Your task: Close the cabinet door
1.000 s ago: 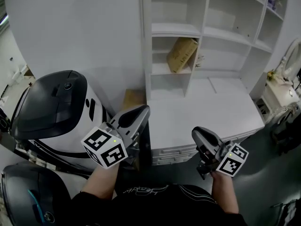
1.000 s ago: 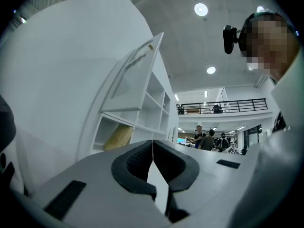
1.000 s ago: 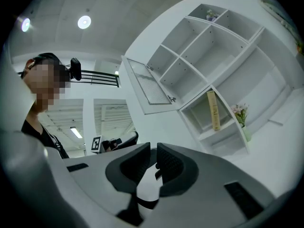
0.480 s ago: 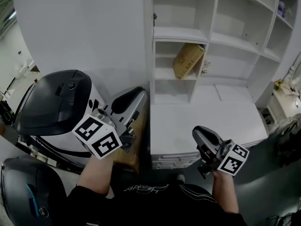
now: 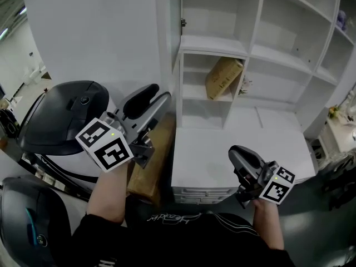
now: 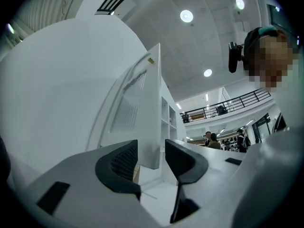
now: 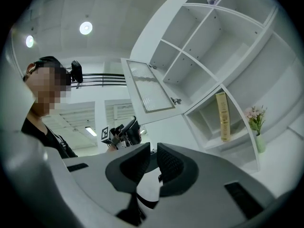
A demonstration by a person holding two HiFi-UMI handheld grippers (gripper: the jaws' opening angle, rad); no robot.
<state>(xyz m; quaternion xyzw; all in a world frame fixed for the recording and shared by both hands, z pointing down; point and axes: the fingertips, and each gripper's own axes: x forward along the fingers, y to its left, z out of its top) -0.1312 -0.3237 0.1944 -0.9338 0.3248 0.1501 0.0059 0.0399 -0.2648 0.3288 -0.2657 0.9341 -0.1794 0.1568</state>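
The white cabinet door (image 6: 142,113) stands open, swung out from the upper left compartment; in the right gripper view the door (image 7: 149,91) shows a ribbed panel and a small knob. Seen from the head view, the door (image 5: 168,15) is edge-on. My left gripper (image 5: 156,96) is raised just left of the shelf unit, and its jaws are opening. Looking along the left gripper (image 6: 151,158), the door's lower corner lines up with the gap, but the pads do not press on it. My right gripper (image 5: 238,153) hovers over the white counter, shut and empty, with its pads (image 7: 171,163) close together.
A cardboard box (image 5: 223,77) leans in a lower shelf cell. A white counter (image 5: 250,149) with drawers runs below the shelves. A black and white machine (image 5: 61,115) stands at the left, with a wooden board (image 5: 150,160) beside it. A small vase of flowers (image 7: 256,120) sits on the shelf.
My left gripper has risen towards the door and its jaws have come apart from shut. The right gripper has hardly shifted in the picture.
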